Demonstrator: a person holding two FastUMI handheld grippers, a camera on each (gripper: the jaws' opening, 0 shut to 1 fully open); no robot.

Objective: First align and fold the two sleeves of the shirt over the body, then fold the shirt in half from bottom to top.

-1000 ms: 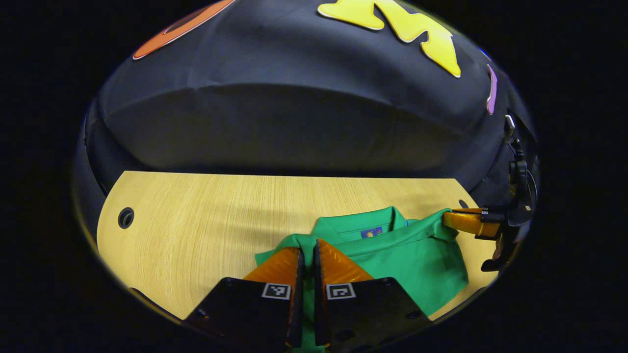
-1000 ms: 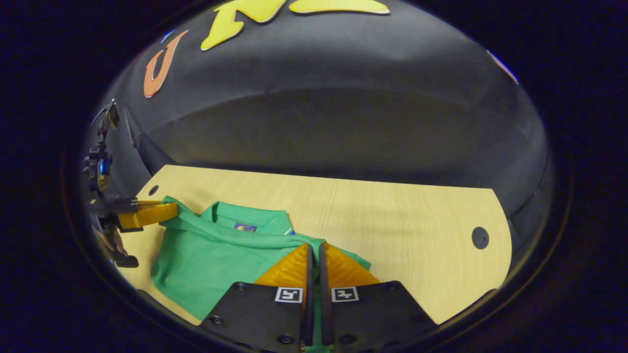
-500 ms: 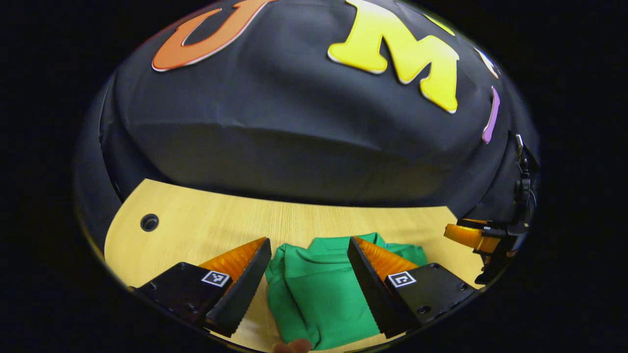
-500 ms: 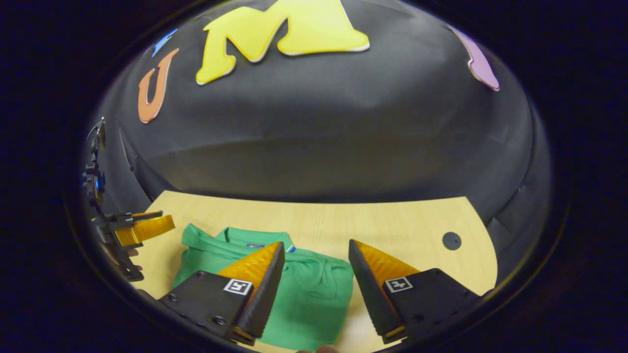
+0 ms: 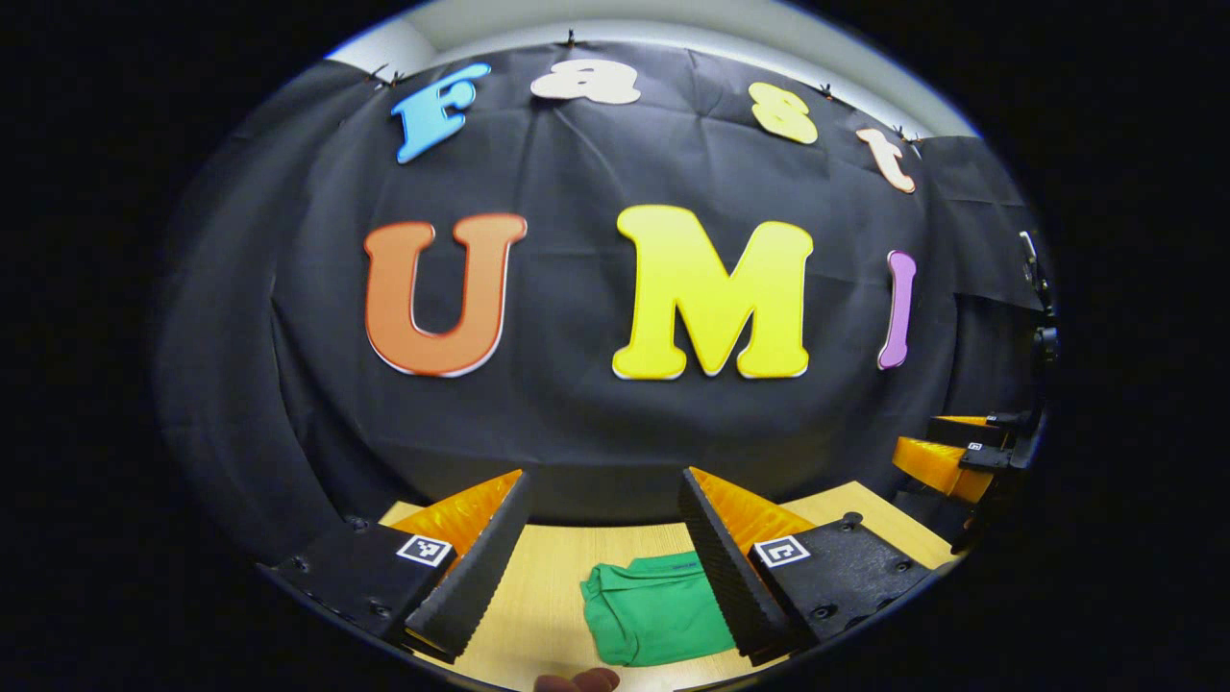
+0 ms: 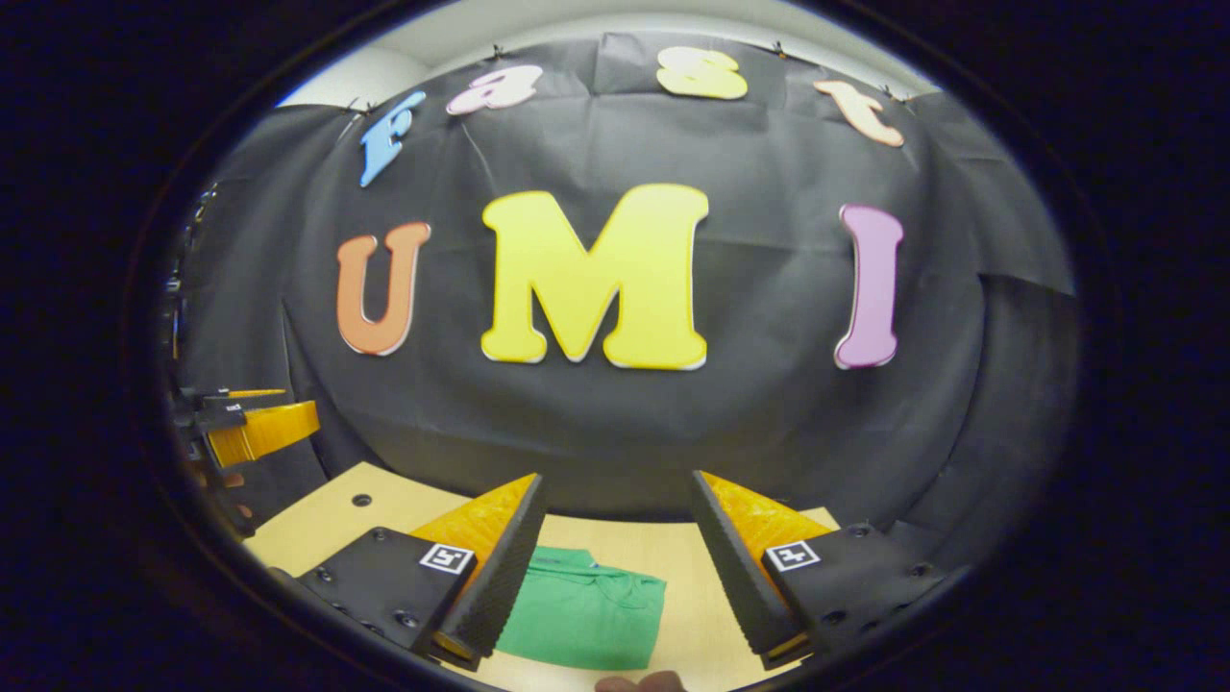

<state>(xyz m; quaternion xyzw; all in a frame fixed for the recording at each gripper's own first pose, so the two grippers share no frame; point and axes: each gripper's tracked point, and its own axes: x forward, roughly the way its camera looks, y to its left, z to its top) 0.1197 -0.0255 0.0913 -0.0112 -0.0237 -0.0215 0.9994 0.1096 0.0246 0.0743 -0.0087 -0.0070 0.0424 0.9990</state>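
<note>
Shirt (image 5: 653,610) lay folded into a compact green bundle on the tabletop (image 5: 548,596), free of both tools.

Left hand-held gripper (image 5: 603,562): released, fingers spread wide, nothing between them. It was raised above the tabletop and pointed mostly at the booth wall (image 5: 577,423). In the left gripper view the shirt sat low, between the two fingers, its right part hidden behind the right-side finger (image 5: 716,548). No contact with the cloth.

Right hand-held gripper (image 6: 615,567): also released, fingers wide apart and holding nothing, likewise lifted and aimed at the wall (image 6: 625,432). In the right gripper view the shirt (image 6: 586,615) lay flat below, just beside the left-side finger (image 6: 504,567), partly hidden by it, collar edge toward the wall. Bare tabletop (image 6: 687,596) showed to the right of the bundle.

Cross-views: right hand-held gripper showed at the far right edge of the left gripper view (image 5: 947,457), off the tabletop's side, well apart from the shirt. Left hand-held gripper showed at the far left edge of the right gripper view (image 6: 255,423), also well apart from the shirt.

A round hole (image 6: 361,500) sat in the tabletop's left far corner in the right gripper view. A fingertip (image 5: 577,680) peeked in at the bottom edge of the left gripper view, another (image 6: 639,682) at the bottom of the right gripper view.
</note>
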